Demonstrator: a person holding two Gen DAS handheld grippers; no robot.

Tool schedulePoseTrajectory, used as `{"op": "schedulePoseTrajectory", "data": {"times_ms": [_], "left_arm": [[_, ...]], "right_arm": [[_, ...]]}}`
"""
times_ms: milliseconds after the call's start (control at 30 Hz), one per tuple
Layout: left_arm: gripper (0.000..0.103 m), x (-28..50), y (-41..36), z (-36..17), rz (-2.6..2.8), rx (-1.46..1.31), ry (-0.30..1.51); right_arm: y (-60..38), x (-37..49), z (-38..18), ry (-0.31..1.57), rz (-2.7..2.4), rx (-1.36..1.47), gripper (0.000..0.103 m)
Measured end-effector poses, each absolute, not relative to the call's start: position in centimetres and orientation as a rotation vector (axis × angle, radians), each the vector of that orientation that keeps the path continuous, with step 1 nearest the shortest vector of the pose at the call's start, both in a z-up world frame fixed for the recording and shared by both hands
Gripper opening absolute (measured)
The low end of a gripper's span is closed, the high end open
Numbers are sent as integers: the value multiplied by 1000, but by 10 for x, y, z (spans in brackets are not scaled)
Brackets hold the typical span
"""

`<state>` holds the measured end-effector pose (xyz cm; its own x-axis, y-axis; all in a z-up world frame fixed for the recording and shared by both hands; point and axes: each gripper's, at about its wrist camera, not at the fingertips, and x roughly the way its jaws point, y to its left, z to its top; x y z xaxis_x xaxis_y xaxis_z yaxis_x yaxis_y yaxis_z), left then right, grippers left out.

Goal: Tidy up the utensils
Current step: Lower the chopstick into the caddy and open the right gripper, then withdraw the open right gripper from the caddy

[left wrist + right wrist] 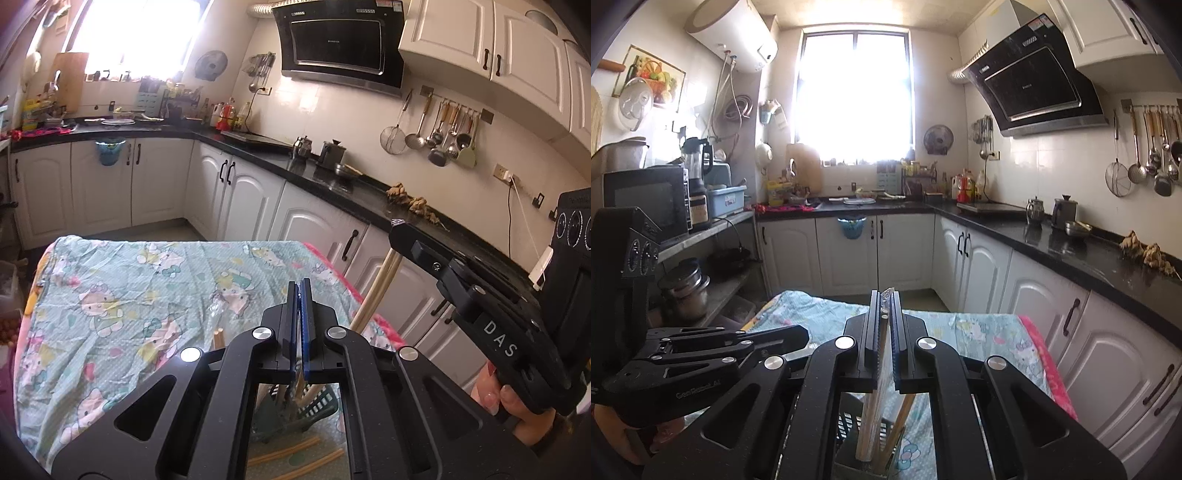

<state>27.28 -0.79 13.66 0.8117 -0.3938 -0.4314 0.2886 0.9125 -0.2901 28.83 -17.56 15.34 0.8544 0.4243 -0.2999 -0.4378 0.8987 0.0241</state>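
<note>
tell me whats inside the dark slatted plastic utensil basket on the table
Light wooden chopsticks stand upright in the dark slatted plastic utensil basket; the right gripper is shut on them. The basket's bottom is hidden behind the gripper frames.

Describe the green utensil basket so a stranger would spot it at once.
Start at the table draped in the pale blue cartoon-cat cloth. At its near edge, right under the left gripper, stands the dark green slotted basket with chopsticks upright inside. Other chopsticks lie loose on the cloth; only the basket is green plastic.
</note>
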Motion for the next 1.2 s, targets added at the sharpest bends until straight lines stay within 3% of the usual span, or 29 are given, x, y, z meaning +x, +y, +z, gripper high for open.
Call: {"op": "schedulePoseTrajectory", "data": {"times_ms": [567,667,733,767,833,1033,1100,1200], "left_arm": [[0,277,-8,111,-321,-180,542],[1,276,-8,111,-303,-171,543],[2,275,-8,112,-298,-163,543],[4,274,-8,112,-297,-161,544],[21,272,-8,113,-307,-163,549],[35,263,-7,117,-311,-161,541],[38,260,-8,120,-317,-161,535],[53,252,-7,128,-319,-160,511]], "right_arm": [[-181,301,115,419,423,-2,6],[-186,300,112,431,412,12,11],[-190,296,112,427,409,16,19],[-191,294,113,421,406,14,21],[-195,291,115,418,401,17,27],[-212,280,117,416,388,37,50],[-217,276,117,417,381,42,53],[-225,270,116,417,371,44,60]]}}
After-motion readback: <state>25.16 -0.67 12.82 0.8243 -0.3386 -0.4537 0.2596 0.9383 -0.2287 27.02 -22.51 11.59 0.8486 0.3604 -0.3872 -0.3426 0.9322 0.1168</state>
